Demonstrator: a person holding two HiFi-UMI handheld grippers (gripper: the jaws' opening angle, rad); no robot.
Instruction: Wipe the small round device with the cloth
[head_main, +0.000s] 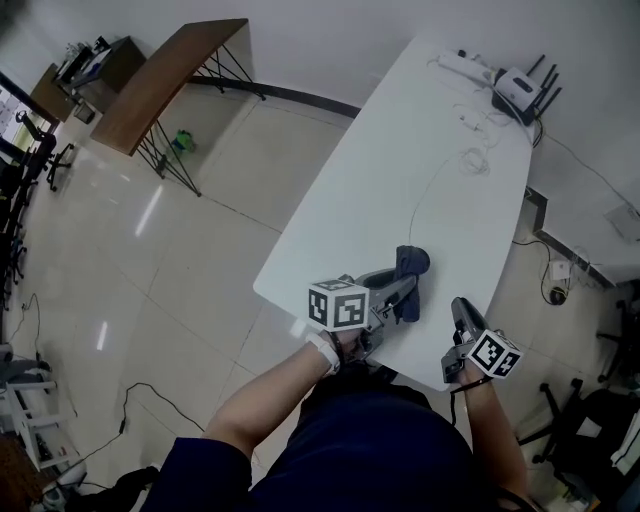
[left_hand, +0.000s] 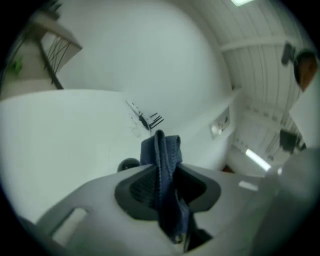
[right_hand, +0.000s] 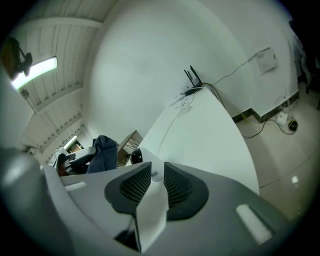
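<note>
My left gripper (head_main: 400, 292) is shut on a dark blue cloth (head_main: 410, 272), held above the near end of the white table (head_main: 400, 150). In the left gripper view the cloth (left_hand: 162, 155) hangs pinched between the two pads. The small round black device (left_hand: 129, 164) lies on the table just beyond and left of it. In the head view I cannot make the device out near the cloth. To the right, near the table's front edge, my right gripper (head_main: 462, 310) stands open with a narrow gap and nothing between its pads. In its view the device (right_hand: 136, 156) sits beside the cloth (right_hand: 102, 150).
A router with antennas (head_main: 522, 90) and a white power strip (head_main: 465, 65) sit at the table's far end. A thin white cable (head_main: 440, 180) runs from there toward the middle. A wooden side table (head_main: 165, 80) stands on the tiled floor at the left.
</note>
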